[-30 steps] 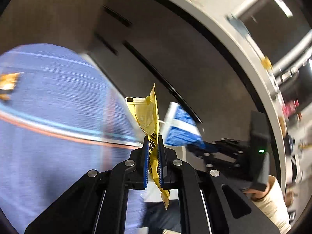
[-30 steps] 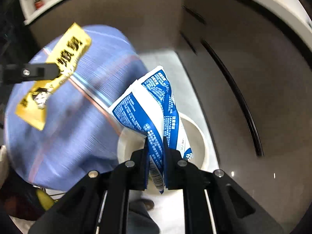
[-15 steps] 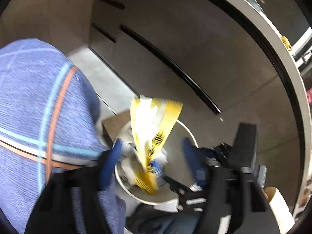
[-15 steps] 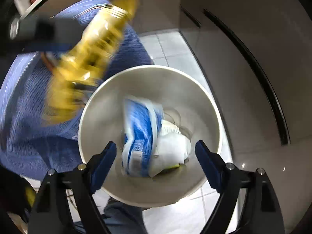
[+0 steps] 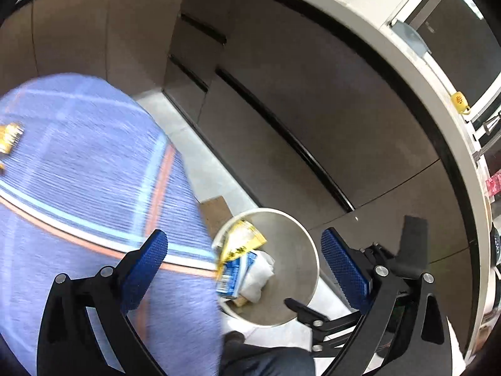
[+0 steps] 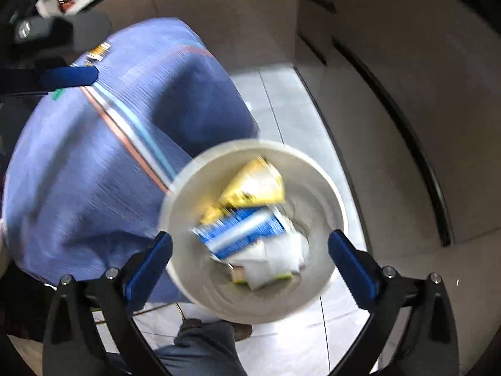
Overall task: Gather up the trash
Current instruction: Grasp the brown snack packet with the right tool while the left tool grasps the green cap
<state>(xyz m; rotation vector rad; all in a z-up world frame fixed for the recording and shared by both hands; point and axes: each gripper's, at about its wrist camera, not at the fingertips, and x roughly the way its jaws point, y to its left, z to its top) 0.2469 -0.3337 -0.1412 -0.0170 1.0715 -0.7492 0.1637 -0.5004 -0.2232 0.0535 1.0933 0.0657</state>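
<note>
A round white trash bin (image 6: 335,194) stands on the floor below me; it also shows in the left wrist view (image 5: 300,232). Inside lie a yellow wrapper (image 6: 253,188) on a blue and white packet (image 6: 241,232) and white crumpled paper (image 6: 275,263). The same yellow wrapper (image 5: 241,241) and blue packet (image 5: 233,274) show in the left wrist view. My right gripper (image 6: 250,266) is open and empty right above the bin. My left gripper (image 5: 244,269) is open and empty above the bin's left side. The left gripper's blue pad (image 6: 69,76) shows at the right view's upper left.
The person's blue striped shirt (image 5: 78,188) fills the left of both views. Grey cabinet fronts (image 5: 313,109) with dark handle slots run along the right under a white counter edge (image 5: 416,72). The floor is light tile (image 6: 291,106). A shoe (image 6: 216,329) is beside the bin.
Both grippers opened over the bin. The blue packet fell in first, then the yellow wrapper landed on top of it. Both grippers are now empty.
</note>
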